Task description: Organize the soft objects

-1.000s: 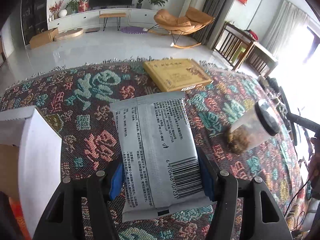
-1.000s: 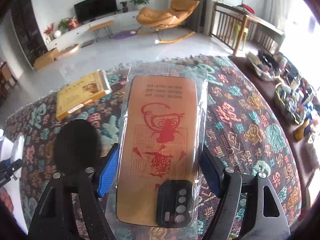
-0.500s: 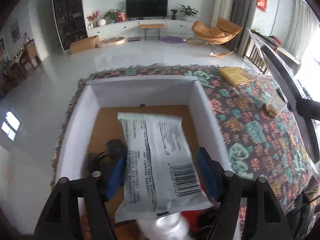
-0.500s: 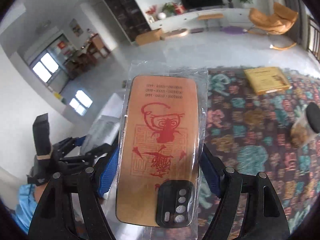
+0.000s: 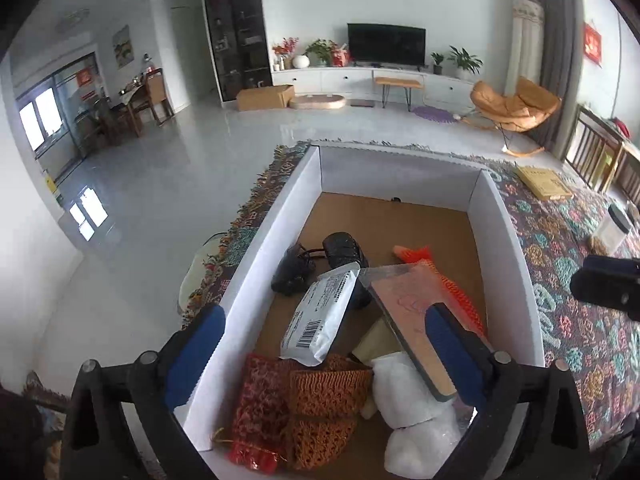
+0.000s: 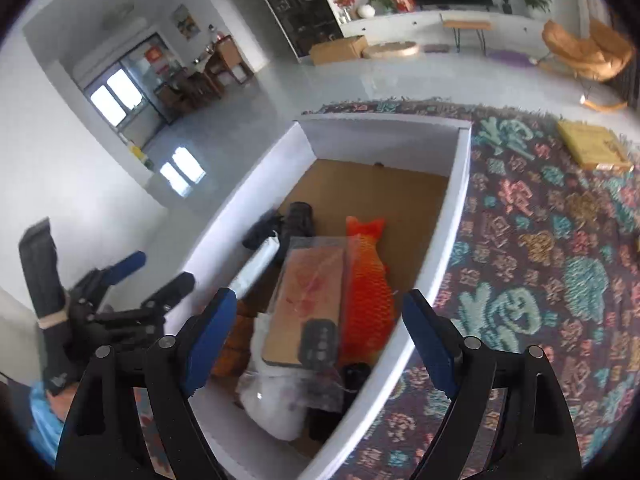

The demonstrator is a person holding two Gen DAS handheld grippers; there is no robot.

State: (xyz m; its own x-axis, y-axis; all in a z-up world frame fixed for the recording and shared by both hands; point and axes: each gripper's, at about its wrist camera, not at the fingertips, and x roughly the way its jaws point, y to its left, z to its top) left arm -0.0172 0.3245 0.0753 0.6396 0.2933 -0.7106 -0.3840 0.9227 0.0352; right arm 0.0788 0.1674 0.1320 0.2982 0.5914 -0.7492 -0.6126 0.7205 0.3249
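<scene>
While both tools hang wide open over the white box, the left tool grips nothing and the grey packet lies inside, tilted on other soft things. Right of it, the phone case rests beside the orange fish, below the empty right tool.

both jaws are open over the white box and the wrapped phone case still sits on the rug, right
Not quite. The phone case lies inside the white box, on the other soft things, beside the orange fish; the right wrist view shows it. Both sets of jaws are indeed open over the box.
</scene>
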